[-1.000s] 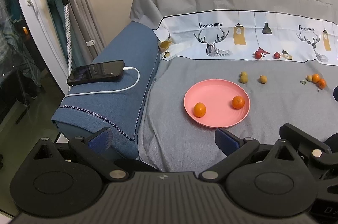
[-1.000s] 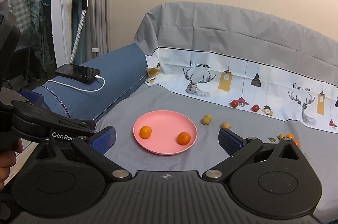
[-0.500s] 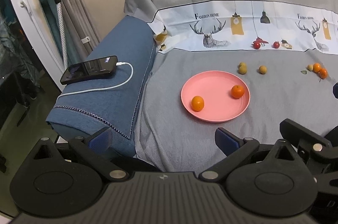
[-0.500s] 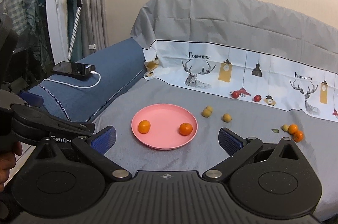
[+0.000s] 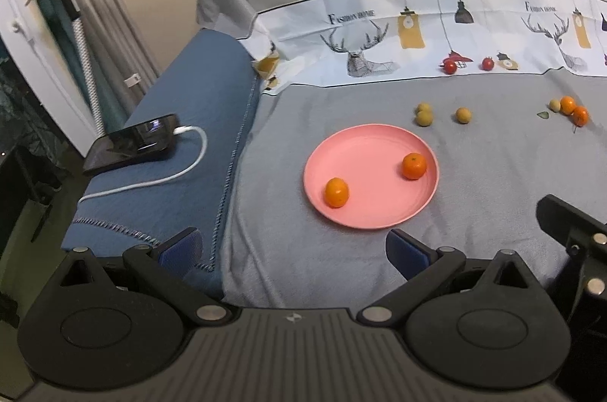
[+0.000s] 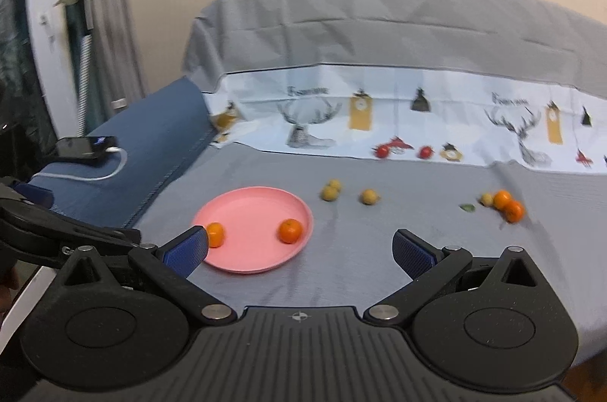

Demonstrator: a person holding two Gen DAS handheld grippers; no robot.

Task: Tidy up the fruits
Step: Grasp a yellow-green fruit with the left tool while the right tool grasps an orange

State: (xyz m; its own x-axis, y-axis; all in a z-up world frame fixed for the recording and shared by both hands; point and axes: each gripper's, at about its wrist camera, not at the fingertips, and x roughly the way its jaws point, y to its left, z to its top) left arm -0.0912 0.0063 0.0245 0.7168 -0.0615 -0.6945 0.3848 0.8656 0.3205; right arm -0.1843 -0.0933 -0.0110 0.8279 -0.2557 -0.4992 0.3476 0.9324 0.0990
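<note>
On the gray sofa cover (image 5: pixel 341 269), a pink plate (image 5: pixel 364 208) is sitting with two oranges (image 5: pixel 336 192) on it, while more oranges (image 6: pixel 508 205) and yellowish fruits (image 5: pixel 424 116) are lying loose beyond. Left gripper (image 5: pixel 294 252) and right gripper (image 6: pixel 299 252) are both hovering wide apart, holding nothing.

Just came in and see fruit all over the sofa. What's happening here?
Someone is sorting fruit with two handheld grippers. The left gripper and right gripper are both open and holding nothing. Two oranges sit on the pink plate; other small fruits lie loose on the grey sofa cover.
</note>
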